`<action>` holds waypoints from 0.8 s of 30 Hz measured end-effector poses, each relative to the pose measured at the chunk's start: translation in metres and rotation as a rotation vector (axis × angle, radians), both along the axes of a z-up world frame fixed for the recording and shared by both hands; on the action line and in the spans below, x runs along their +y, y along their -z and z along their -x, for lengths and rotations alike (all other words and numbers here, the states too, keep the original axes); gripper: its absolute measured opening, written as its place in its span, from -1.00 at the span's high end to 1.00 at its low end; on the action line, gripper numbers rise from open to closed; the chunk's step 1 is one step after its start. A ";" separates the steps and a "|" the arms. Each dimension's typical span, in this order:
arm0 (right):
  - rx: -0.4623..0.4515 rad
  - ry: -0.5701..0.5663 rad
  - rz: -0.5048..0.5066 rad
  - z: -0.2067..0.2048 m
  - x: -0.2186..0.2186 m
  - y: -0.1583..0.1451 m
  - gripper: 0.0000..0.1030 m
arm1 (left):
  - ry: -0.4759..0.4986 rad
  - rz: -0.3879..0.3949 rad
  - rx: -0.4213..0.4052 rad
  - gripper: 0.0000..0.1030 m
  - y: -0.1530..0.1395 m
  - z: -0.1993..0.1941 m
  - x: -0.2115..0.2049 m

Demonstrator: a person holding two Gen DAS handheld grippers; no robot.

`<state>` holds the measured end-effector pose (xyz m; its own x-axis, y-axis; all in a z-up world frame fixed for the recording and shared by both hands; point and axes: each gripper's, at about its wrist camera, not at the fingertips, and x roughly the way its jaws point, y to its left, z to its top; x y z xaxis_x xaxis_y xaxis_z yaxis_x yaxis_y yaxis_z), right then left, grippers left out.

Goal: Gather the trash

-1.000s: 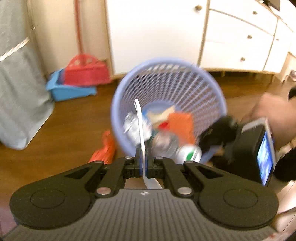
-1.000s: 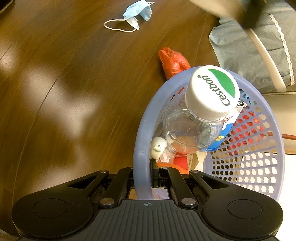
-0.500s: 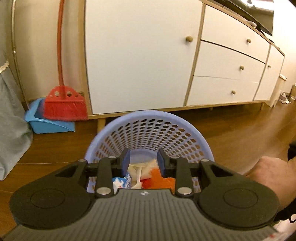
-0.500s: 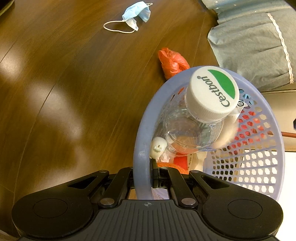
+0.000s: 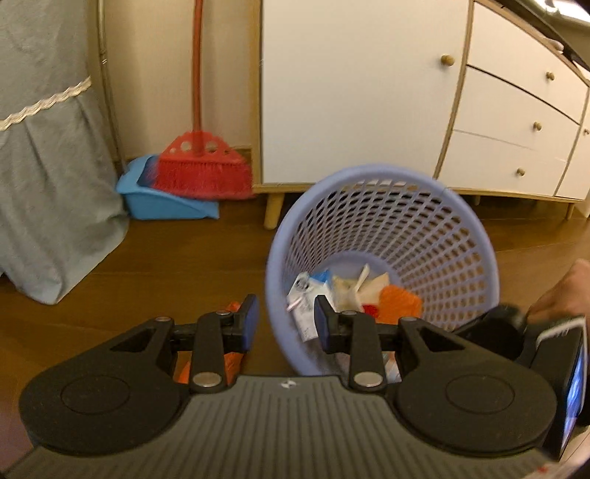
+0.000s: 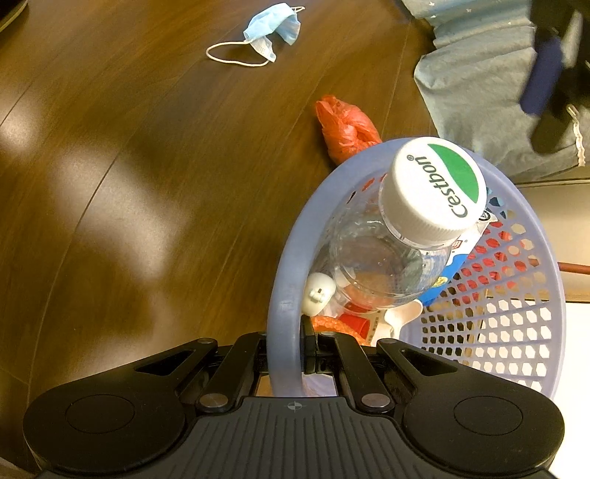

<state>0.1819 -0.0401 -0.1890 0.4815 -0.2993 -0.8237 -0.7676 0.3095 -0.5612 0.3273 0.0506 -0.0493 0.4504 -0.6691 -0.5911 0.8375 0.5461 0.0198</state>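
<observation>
The right hand-held gripper point(image 6: 295, 344) is clamped tight on the near rim of the lavender basket point(image 6: 285, 294), jaws pinched against the plastic. The left hand-held gripper point(image 5: 284, 322) stands wide apart and holds nothing; its blue pads point(image 5: 250, 313) straddle the basket's left edge.

In the right view a clear bottle point(image 6: 383, 258) with a white and green cap point(image 6: 437, 188) hides most of the trash; the left view shows cartons, paper and an orange scrap point(image 5: 400, 300) at the bottom.

An orange bag point(image 6: 344, 129) lies on the floor point(image 6: 129, 184) just beside the basket, half hidden behind the left gripper. Only the right view shows the blue face mask point(image 6: 273, 31) farther off; only the left shows the red broom point(image 5: 201, 169), blue dustpan point(image 5: 166, 200) and white cabinet point(image 5: 354, 92).
</observation>
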 end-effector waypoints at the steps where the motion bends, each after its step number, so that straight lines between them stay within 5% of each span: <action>1: 0.001 0.001 0.000 0.000 0.000 0.000 1.00 | -0.005 -0.008 0.001 0.43 0.003 0.000 0.003; 8: 0.002 0.000 0.003 0.001 0.001 -0.001 1.00 | -0.075 -0.083 0.003 0.36 0.029 -0.003 0.032; 24: 0.002 -0.005 0.013 0.004 0.001 -0.001 1.00 | -0.293 -0.247 0.091 -0.40 0.106 -0.009 0.115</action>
